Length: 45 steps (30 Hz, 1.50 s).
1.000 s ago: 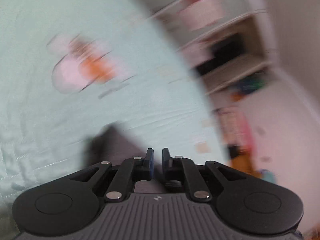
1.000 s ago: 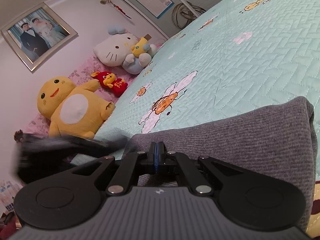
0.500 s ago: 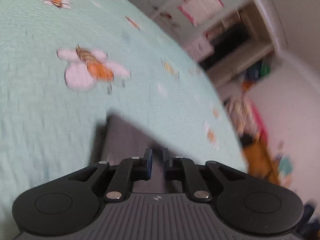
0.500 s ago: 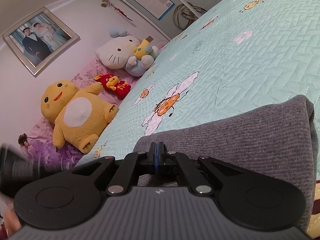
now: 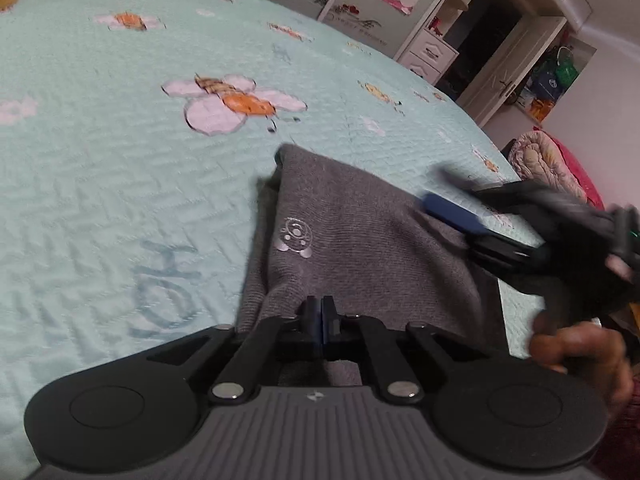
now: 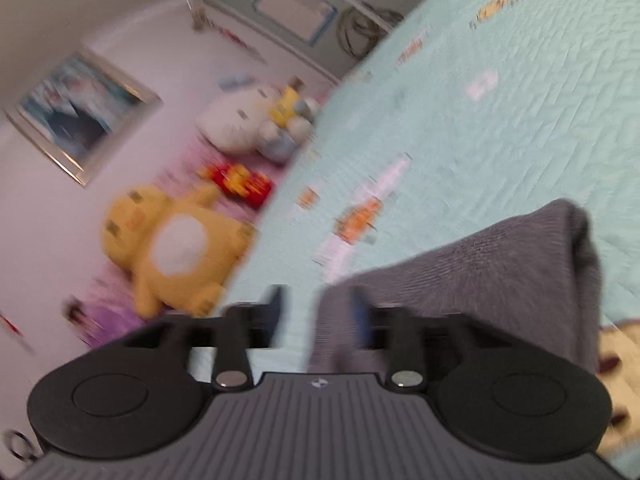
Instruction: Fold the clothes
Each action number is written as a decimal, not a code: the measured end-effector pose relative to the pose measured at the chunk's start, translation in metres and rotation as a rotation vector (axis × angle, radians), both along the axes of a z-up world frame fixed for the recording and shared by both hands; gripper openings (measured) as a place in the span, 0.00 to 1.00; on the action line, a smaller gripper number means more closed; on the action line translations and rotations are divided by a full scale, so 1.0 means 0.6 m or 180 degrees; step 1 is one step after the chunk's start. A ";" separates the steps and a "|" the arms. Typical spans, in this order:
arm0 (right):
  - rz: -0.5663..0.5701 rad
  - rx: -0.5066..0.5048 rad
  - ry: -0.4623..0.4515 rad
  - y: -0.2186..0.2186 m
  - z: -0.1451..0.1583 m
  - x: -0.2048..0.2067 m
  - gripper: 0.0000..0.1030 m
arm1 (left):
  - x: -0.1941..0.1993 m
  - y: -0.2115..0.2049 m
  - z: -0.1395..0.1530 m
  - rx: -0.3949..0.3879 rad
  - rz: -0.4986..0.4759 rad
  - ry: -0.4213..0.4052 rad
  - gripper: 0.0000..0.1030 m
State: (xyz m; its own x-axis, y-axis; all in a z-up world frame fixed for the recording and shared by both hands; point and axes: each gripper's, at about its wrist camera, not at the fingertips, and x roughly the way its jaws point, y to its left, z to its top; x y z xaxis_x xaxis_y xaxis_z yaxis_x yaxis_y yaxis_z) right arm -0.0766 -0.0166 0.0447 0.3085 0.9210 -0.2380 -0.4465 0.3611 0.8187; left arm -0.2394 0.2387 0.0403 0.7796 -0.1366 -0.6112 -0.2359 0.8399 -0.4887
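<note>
A folded grey knit garment (image 5: 360, 232) with a small silver logo lies on the mint green quilted bedspread (image 5: 120, 160). My left gripper (image 5: 318, 316) is shut on the garment's near edge. My right gripper (image 6: 316, 312) is open; its jaws stand apart at the garment's left edge (image 6: 460, 272), one finger over the cloth. The right gripper also shows in the left wrist view (image 5: 480, 220), blurred, at the garment's right side, with a hand behind it.
Plush toys lie at the head of the bed: a yellow one (image 6: 172, 240), a white one (image 6: 248, 128) and a small red one (image 6: 240, 180). White drawers and shelves (image 5: 440, 48) stand beyond the bed's far side. A framed photo (image 6: 80, 116) hangs on the wall.
My right gripper has opened and let go of the garment. My left gripper has closed on the garment's near edge and its view has swung onto the folded cloth.
</note>
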 end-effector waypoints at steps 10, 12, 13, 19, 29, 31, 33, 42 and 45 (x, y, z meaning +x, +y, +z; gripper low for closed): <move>-0.0515 -0.0138 0.0143 -0.167 -0.018 -0.096 0.54 | -0.023 0.050 0.005 -0.0462 0.0378 -0.0126 0.42; -0.0612 -0.0087 0.0212 -0.167 -0.026 -0.090 0.54 | -0.006 0.058 0.002 -0.0565 0.0379 -0.0121 0.42; -0.0661 -0.0062 0.0247 -0.168 -0.030 -0.087 0.54 | 0.002 0.063 0.000 -0.0616 0.0380 -0.0119 0.42; -0.0786 -0.0112 0.0343 -0.145 -0.042 -0.045 0.54 | 0.053 0.087 -0.013 -0.0884 0.0394 -0.0079 0.42; -0.0600 -0.0594 0.0156 -0.064 -0.038 -0.002 0.17 | 0.120 0.087 -0.017 -0.0797 0.0106 -0.0033 0.35; -0.0598 -0.0547 0.0193 -0.065 -0.042 -0.002 0.16 | 0.128 0.087 -0.021 -0.0710 0.0071 0.0032 0.18; -0.0623 -0.0415 0.0292 -0.071 -0.045 -0.001 0.13 | 0.128 0.088 -0.008 -0.0569 0.0051 0.0003 0.12; -0.0791 -0.0302 0.0428 -0.089 -0.093 0.004 0.22 | 0.122 0.071 0.021 0.0056 0.0068 0.0000 0.17; -0.0794 -0.0231 0.0453 -0.098 -0.089 -0.002 0.28 | 0.116 0.066 0.015 0.0171 0.0098 0.0030 0.29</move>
